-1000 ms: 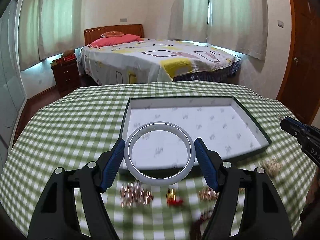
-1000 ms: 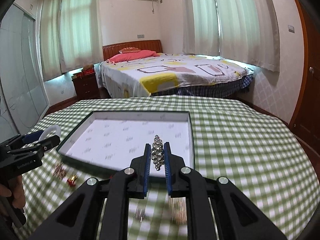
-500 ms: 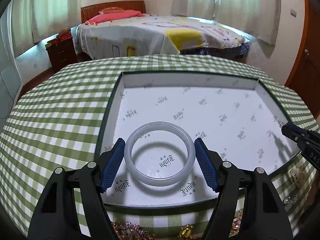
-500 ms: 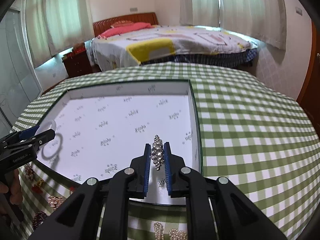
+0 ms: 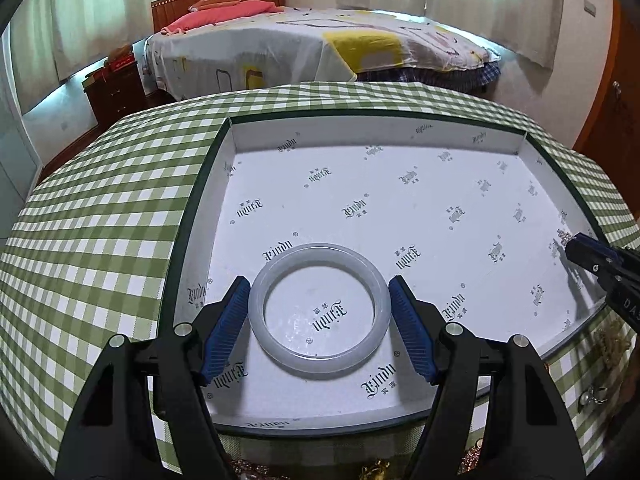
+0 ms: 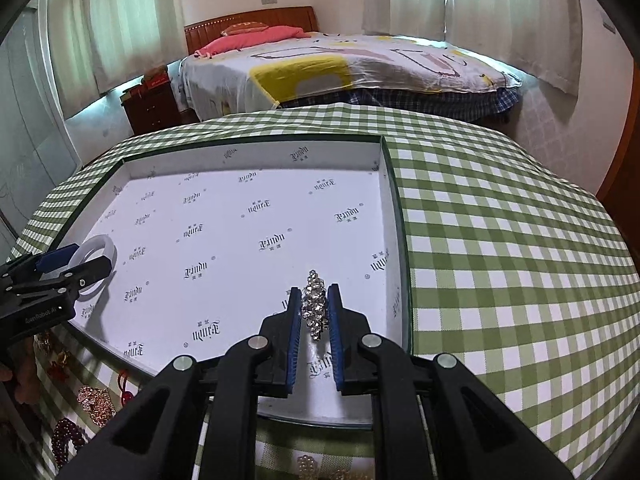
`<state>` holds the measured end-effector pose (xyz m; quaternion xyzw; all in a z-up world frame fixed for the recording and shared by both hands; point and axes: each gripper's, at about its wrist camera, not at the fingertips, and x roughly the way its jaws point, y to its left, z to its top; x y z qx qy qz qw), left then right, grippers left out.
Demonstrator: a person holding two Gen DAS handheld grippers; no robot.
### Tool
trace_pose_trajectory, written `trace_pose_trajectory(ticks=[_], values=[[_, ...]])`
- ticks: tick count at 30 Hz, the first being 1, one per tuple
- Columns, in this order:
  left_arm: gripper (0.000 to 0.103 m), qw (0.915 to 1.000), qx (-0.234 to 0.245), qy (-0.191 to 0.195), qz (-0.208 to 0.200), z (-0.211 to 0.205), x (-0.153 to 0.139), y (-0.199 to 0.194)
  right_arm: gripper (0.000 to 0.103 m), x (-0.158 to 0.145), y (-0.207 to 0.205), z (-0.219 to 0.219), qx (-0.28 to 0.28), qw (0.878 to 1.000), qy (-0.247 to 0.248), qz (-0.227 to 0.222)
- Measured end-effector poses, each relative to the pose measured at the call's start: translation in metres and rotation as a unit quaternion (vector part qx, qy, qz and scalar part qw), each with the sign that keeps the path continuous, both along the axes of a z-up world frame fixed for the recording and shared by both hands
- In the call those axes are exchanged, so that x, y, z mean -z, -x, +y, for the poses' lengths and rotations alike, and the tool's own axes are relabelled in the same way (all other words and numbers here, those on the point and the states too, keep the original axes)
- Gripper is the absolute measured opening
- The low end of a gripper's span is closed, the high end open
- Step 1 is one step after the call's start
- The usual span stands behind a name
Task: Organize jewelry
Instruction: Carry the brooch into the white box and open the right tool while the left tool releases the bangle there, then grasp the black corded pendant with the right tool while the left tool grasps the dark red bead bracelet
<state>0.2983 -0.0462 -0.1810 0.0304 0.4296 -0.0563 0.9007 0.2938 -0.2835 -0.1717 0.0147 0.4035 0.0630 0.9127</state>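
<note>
A pale white bangle [image 5: 319, 311] lies flat on the floor of the white printed box [image 5: 400, 148], near its front left corner. My left gripper [image 5: 319, 294] is open around it, with a small gap on each side between the blue pads and the bangle. The bangle also shows in the right wrist view [image 6: 98, 258]. My right gripper [image 6: 315, 300] is shut on a sparkling rhinestone piece [image 6: 314, 306] and holds it low over the box's front right part [image 6: 394, 184]. The right gripper's tip shows in the left wrist view [image 5: 576, 246].
The box sits on a round table with a green checked cloth [image 6: 500, 260]. Loose jewelry lies on the cloth in front of the box: gold and dark red pieces [image 6: 94, 400] at the left and pearls [image 6: 308, 464] near the front. A bed [image 5: 320, 48] stands behind.
Both grippers moved forward and down into the box. The left gripper's jaws opened slightly and the bangle now rests on the box floor. The right gripper still grips the rhinestone piece.
</note>
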Motion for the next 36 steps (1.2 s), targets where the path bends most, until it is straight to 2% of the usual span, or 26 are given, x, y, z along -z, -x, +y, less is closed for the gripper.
trace_pose_trajectory(ticks=[7,10,12,16,19,24,29,36], values=[[0.070,1.0000,0.006,-0.006,0.004,-0.003,0.001,-0.003,0.015,0.000,0.000,0.001,-0.004,1.000,-0.003,0.000],[0.076,0.9999,0.011,-0.006,0.005,-0.004,0.001,-0.002,0.022,0.000,0.001,0.002,-0.010,1.000,-0.002,-0.001],[0.077,0.9999,0.012,-0.003,0.004,-0.004,0.001,-0.002,0.032,-0.001,0.001,0.003,-0.015,1.000,0.000,-0.003],[0.078,0.9999,0.007,0.007,-0.003,-0.001,-0.002,0.000,0.034,-0.003,0.003,0.001,-0.017,1.000,-0.010,-0.009],[0.078,0.9997,0.000,0.010,-0.024,0.002,-0.009,0.006,0.034,-0.008,0.008,-0.001,-0.009,1.000,-0.014,-0.021],[0.078,0.9974,-0.007,0.000,-0.072,0.003,-0.030,0.027,0.035,-0.027,0.026,0.002,-0.008,0.999,-0.016,-0.049],[0.078,0.9936,-0.017,0.006,-0.112,0.009,-0.049,0.063,0.035,-0.040,0.057,0.013,-0.014,0.997,-0.015,-0.070],[0.078,0.9917,-0.033,0.014,-0.124,0.016,-0.056,0.109,0.035,-0.037,0.112,0.027,-0.027,0.997,-0.015,-0.075]])
